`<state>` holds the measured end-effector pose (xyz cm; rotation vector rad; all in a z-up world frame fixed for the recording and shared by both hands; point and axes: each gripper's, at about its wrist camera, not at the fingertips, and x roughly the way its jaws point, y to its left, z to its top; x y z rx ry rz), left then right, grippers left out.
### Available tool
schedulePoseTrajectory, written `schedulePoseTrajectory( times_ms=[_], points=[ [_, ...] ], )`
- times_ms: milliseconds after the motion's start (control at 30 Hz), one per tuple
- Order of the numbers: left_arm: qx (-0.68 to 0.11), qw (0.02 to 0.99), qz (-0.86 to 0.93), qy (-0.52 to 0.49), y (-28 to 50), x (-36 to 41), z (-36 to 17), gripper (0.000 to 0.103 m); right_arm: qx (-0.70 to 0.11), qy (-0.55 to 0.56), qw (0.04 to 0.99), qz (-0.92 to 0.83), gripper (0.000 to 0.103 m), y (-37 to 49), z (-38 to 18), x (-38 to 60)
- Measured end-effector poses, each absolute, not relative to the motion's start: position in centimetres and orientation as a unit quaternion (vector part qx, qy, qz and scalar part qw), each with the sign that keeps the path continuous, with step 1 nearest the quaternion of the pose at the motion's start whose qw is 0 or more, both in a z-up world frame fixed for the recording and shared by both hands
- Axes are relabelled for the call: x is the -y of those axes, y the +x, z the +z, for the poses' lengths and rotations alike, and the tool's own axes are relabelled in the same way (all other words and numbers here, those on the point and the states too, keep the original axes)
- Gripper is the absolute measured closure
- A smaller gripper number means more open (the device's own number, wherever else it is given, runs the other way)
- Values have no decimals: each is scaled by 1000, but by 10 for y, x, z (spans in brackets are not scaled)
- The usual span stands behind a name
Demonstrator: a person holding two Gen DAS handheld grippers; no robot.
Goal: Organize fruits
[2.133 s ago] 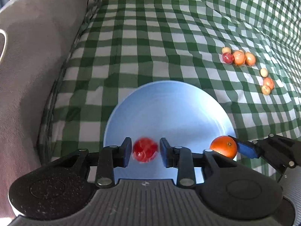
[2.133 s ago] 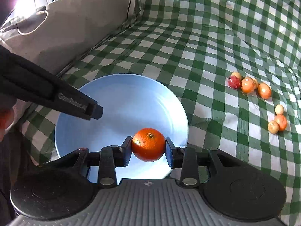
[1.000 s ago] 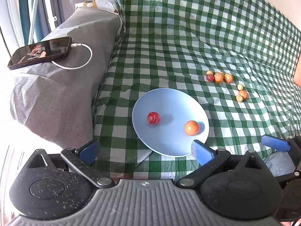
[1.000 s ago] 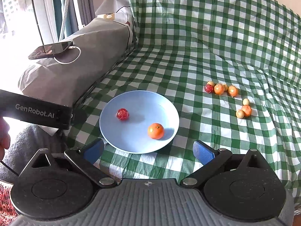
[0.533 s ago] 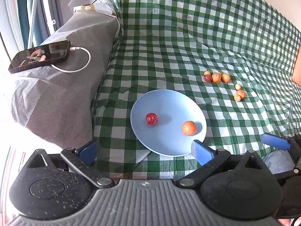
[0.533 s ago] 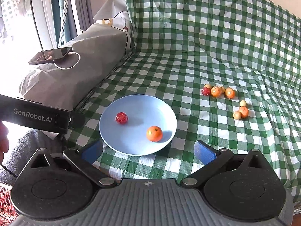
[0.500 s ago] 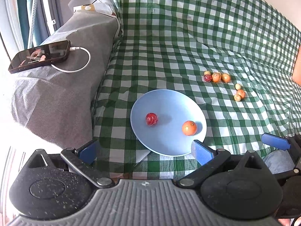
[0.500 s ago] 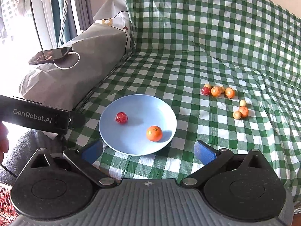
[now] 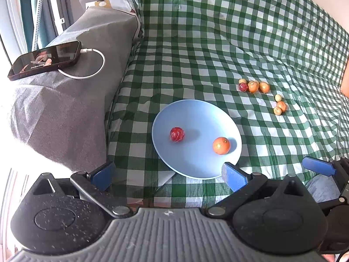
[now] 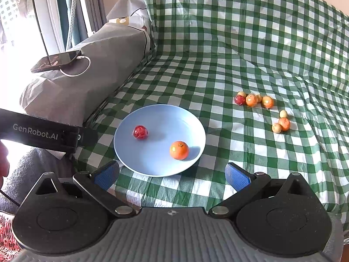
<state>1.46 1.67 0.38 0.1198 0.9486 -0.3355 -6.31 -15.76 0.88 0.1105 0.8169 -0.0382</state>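
A light blue plate (image 9: pixel 192 113) lies on the green checked cloth; it also shows in the right wrist view (image 10: pixel 165 113). On it sit a red fruit (image 9: pixel 177 134) (image 10: pixel 140 132) and an orange (image 9: pixel 221 145) (image 10: pixel 179 150). Several small fruits lie on the cloth beyond the plate, in one cluster (image 9: pixel 253 86) (image 10: pixel 253 99) and another (image 9: pixel 279 106) (image 10: pixel 282 123). My left gripper (image 9: pixel 168 174) is open and empty, held back from the plate's near edge. My right gripper (image 10: pixel 172 175) is open and empty, also back from the plate.
A grey cushion (image 9: pixel 65 100) at the left carries a phone (image 9: pixel 45 60) on a white charging cable. The left gripper's body (image 10: pixel 41 134) shows in the right wrist view. The right gripper's blue fingertip (image 9: pixel 316 167) shows in the left wrist view.
Both grippers let go of their fruit, the red one and the orange, onto the plate, opened wide and pulled back. In the last half second almost nothing moved.
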Motion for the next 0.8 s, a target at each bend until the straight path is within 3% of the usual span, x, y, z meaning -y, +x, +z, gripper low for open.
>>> schedulePoseTrajectory(
  times_ms=[800],
  points=[
    [-476, 856, -183, 85, 52, 38, -4, 0, -404, 112, 906, -66, 1, -46, -17, 211]
  ],
)
